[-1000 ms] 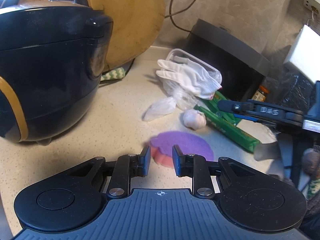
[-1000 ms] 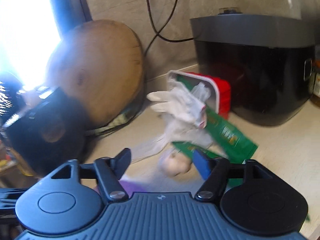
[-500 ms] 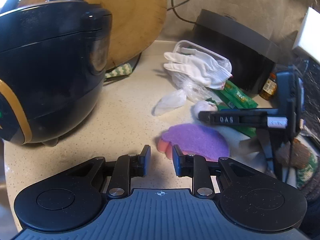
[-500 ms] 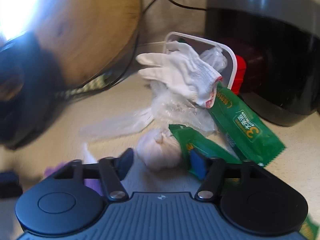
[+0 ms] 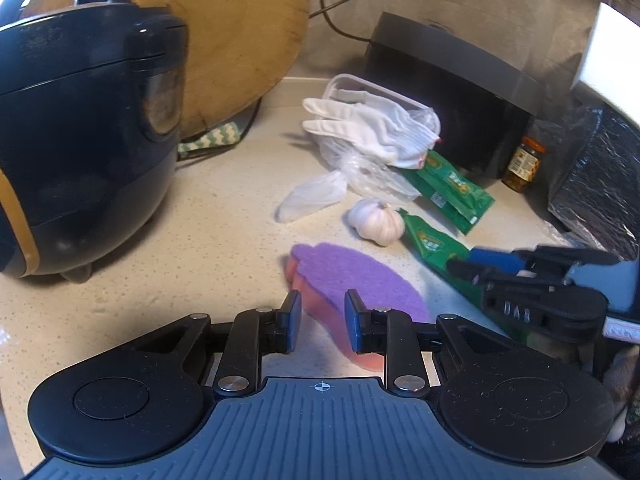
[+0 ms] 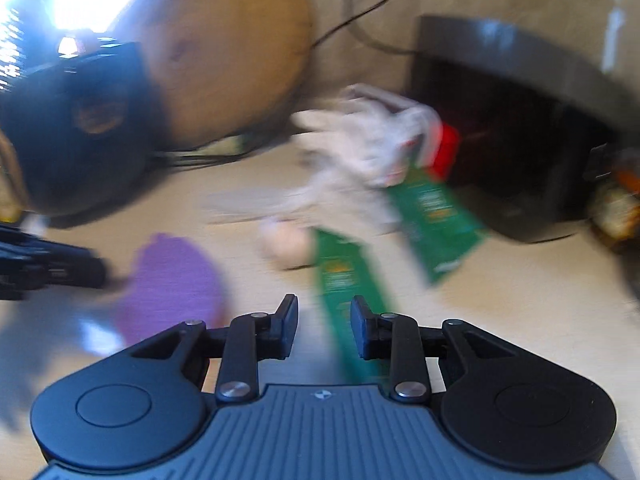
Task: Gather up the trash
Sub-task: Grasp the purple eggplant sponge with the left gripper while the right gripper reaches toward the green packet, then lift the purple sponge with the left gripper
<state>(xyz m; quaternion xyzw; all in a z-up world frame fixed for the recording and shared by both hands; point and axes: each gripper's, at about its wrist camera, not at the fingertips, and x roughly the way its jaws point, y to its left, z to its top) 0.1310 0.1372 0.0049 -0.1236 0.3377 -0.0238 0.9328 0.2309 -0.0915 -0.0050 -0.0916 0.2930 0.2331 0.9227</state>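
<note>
Green wrapper (image 6: 344, 288) runs lengthwise betw our right gripper (image 6: 324, 322) jaws, closing, not yet clamped; left gripper (image 5: 319, 320) idle, narrowly apart.

— Speckled cream countertop (image 5: 208, 240), and it's busy! Far left, a black rice cooker (image 5: 80, 140) stands on its little feet, a round wooden board (image 5: 240, 40) propped behind it.

— Middle ground?

— A purple-topped sponge (image 5: 352, 276) lies near, a garlic bulb (image 5: 376, 220) just beyond it. A green packet (image 5: 432, 244) sits just right of the bulb, another green packet (image 5: 452, 188) farther back.

— And that white heap?

— Crumpled clear plastic bag (image 5: 320, 196) on the counter, a white glove (image 5: 368, 128) draped on top. Far right, a black appliance (image 5: 452, 92) and a small jar (image 5: 524, 164) beside it.
</note>
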